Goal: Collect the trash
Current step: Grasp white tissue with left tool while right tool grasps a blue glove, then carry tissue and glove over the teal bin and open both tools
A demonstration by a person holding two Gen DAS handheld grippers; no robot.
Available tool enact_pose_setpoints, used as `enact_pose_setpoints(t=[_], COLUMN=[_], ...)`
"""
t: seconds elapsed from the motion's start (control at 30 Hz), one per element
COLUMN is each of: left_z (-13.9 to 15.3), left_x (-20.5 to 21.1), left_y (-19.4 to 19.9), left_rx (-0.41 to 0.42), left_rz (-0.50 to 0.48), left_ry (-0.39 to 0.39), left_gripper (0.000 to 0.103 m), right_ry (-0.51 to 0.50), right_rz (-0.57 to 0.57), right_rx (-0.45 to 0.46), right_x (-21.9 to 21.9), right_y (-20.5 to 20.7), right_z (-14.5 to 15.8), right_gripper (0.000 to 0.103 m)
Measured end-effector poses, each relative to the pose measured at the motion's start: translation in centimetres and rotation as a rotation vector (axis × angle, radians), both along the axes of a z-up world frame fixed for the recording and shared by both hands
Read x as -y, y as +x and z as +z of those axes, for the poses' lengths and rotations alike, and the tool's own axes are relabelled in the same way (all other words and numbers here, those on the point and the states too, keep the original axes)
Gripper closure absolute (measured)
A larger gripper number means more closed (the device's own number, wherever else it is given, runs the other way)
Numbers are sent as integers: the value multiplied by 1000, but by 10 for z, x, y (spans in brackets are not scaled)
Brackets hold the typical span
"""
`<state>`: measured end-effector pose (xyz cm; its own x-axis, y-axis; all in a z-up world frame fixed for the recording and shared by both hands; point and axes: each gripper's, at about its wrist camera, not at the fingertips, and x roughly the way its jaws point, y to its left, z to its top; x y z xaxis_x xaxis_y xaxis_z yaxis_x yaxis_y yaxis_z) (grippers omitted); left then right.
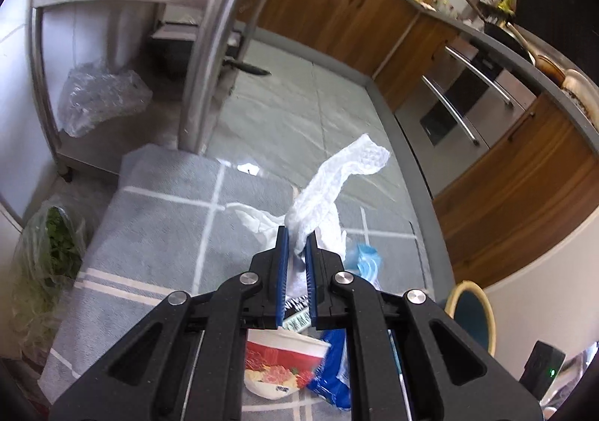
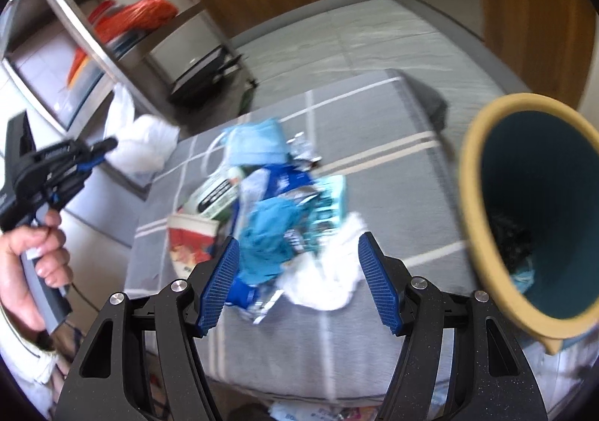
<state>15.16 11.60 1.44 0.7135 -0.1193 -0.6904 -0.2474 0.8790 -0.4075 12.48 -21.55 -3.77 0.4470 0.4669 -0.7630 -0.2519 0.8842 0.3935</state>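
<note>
Kitchen floor, grey striped cloth [image 2: 337, 338] spread over a low surface. We hold a white paper towel [image 1: 329, 188] pinched between the blue pads of our left gripper [image 1: 296, 239], jaws nearly together, the towel lifted clear of the cloth and trailing upward. Below it the trash pile lies on the cloth: a red-printed paper cup [image 2: 191, 241] on its side, a blue crumpled glove [image 2: 269, 245], a blue face mask [image 2: 254, 144], blue wrappers [image 2: 284, 181] and another white tissue [image 2: 329, 282]. Our right gripper [image 2: 299, 282] hangs over the pile with jaws wide, gripping nothing. A teal bin with a tan rim [image 2: 471, 203] stands just right of the pile. Wooden cabinets [image 1: 524, 203] behind.
</note>
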Motion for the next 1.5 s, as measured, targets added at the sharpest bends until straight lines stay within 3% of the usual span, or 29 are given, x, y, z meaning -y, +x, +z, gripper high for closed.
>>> enact_pose_setpoints(t=[0.3,0.37,0.5,0.87,1.13,1.5], left_z=[5,4,4,13,18,26], left_x=[-6,-4,1,17,40,87], left_y=[-3,-1,1,2,5,12], left_rx=[23,19,20,58,72,110], left_rz=[40,33,21,-11,-72,-169], left_ry=[1,3,3,-9,-2,-15], left_gripper=[95,95,95,95,95,95], right_ry=[-29,-36,-22,58,7,-20], right_rz=[53,51,56,21,-25,-160], right_rx=[-30,-48,-64,27,125,159], right_x=[-45,-48,-48,-18,12,72], right_y=[14,17,15,6,-1,-13], right_z=[-22,-27,-30,18,51,62], right_gripper=[40,57,74,76,76,76])
